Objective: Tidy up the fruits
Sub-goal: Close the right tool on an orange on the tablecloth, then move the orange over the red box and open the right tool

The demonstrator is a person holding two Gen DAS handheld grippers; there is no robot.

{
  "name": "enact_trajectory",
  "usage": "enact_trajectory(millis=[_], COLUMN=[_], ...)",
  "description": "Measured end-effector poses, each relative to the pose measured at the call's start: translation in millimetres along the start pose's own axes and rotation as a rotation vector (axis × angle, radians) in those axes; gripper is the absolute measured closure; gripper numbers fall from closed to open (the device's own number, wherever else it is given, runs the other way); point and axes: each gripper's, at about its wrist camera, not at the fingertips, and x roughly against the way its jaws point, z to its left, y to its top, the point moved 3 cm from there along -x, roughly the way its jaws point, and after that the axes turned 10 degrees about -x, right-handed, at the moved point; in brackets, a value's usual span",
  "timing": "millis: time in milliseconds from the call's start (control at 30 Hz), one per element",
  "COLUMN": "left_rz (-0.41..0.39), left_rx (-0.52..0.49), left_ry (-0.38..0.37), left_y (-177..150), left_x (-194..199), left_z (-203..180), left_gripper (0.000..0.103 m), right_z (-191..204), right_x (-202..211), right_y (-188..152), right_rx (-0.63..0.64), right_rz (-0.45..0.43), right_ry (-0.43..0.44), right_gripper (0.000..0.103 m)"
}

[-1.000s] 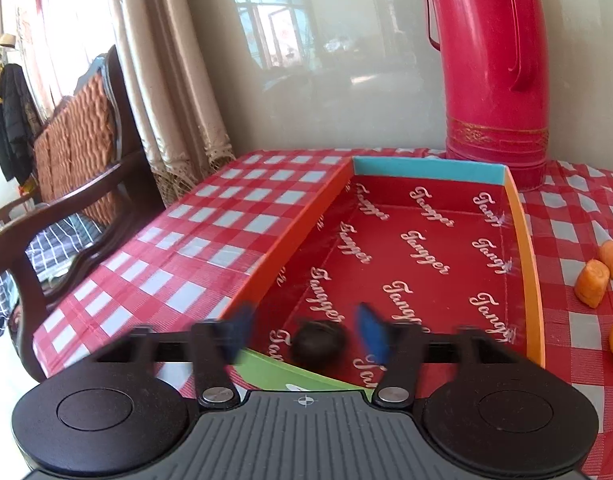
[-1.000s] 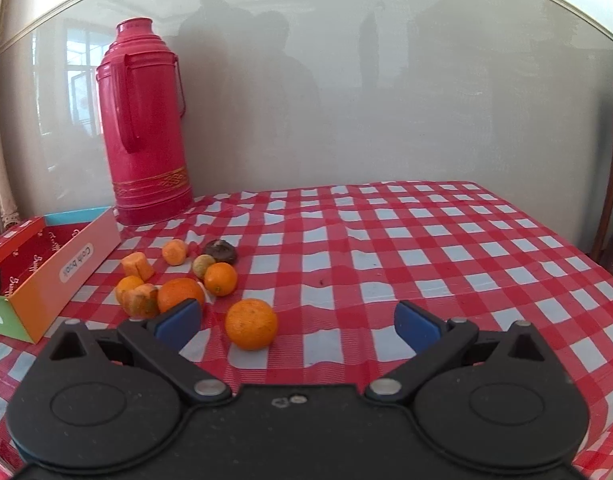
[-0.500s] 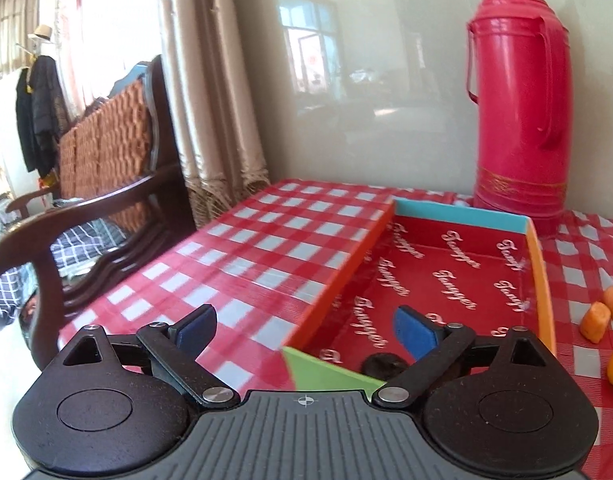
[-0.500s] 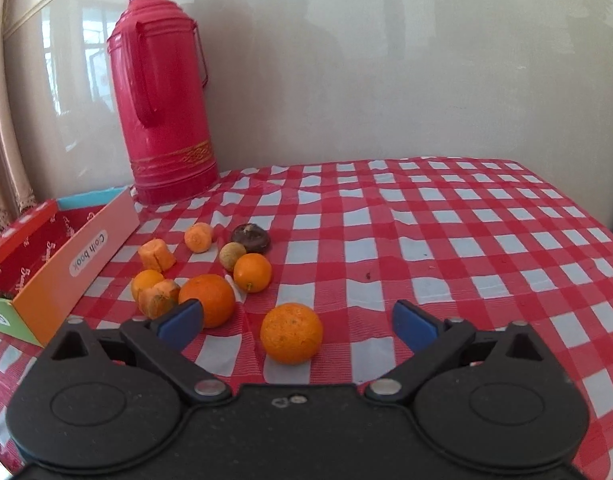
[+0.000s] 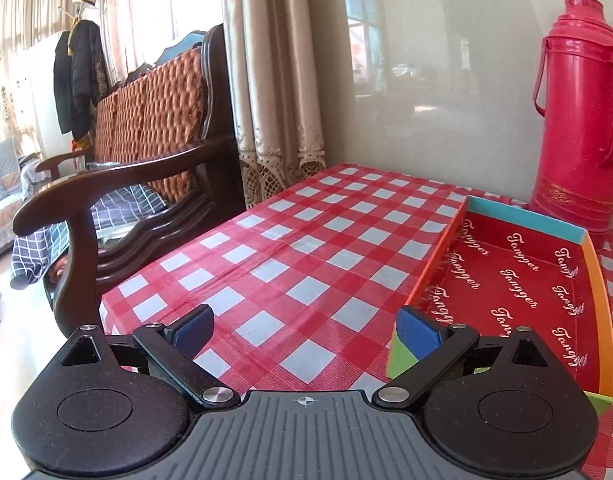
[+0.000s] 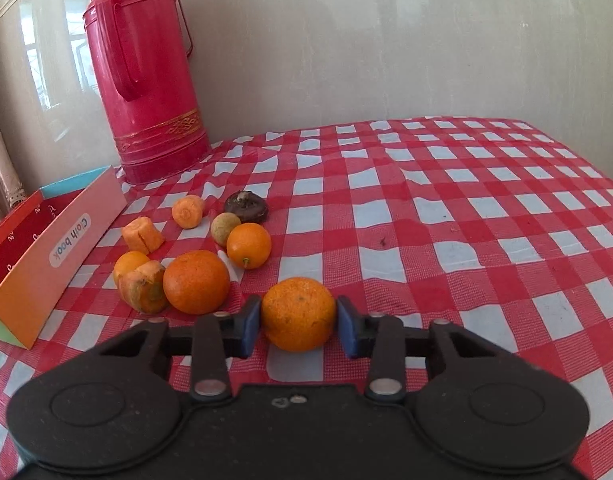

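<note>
- right gripper (image 6: 298,322) is nearest: its fingers (image 6: 248,330) are closing on the nearest orange (image 6: 299,314), which sits on the table (image 6: 426,216) between the two blue pads, both of which appear to touch its skin.
- risk here: the fruit is round and the pads meet it at about its widest line; if they land a little low or off centre, it could squirt forward and roll across the cloth.
- just beyond and to the left, a bigger orange (image 6: 196,282) lies near a carrot chunk (image 6: 143,293) and a small orange (image 6: 130,261); a sideways swing on the lift could knock these.
- farther back sit a small round orange (image 6: 249,245), a pale little fruit (image 6: 225,229), two carrot pieces (image 6: 187,211) and a dark wrinkled fruit (image 6: 246,207), well apart from the grip.
- the box (image 6: 54,256), the likely destination, stands at the left edge of the table; its near wall is raised, so a low carry could clip the rim and drop the fruit.
- left gripper (image 5: 304,330) hovers released over bare cloth beside the box's corner, fingers (image 5: 416,332) spread wide with nothing between them.
- red thermos (image 6: 146,76) stands at the back by the wall, clear of the path.
</note>
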Motion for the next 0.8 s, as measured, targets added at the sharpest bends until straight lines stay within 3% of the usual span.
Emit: enact_trajectory(millis=[200,300,600,800], left_rz=[0.001,0.011,0.036,0.054], left_rx=[0.018,0.035,0.095,0.115], left_ry=[0.014,0.023,0.081,0.11], left_y=[-1.2,-2.9,-11.7,-20.2], left_x=[-0.2,-1.8,-8.8,-15.6], left_z=[6.3,14.8,51.1,71.8], left_gripper=[0.006,0.005,0.003,0.002], right_z=[6.5,19.5,116.2,179.5], right_x=[9.1,20.6,31.8,23.6], right_y=[0.5,4.2,6.1,-6.7], right_rx=[0.006,0.012,0.162,0.287], right_rz=[-0.033,-0.066,-0.075,-0.049], right_ry=[0.042,0.121,0.417,0.507], right_gripper=[0.072,0.072,0.072,0.072])
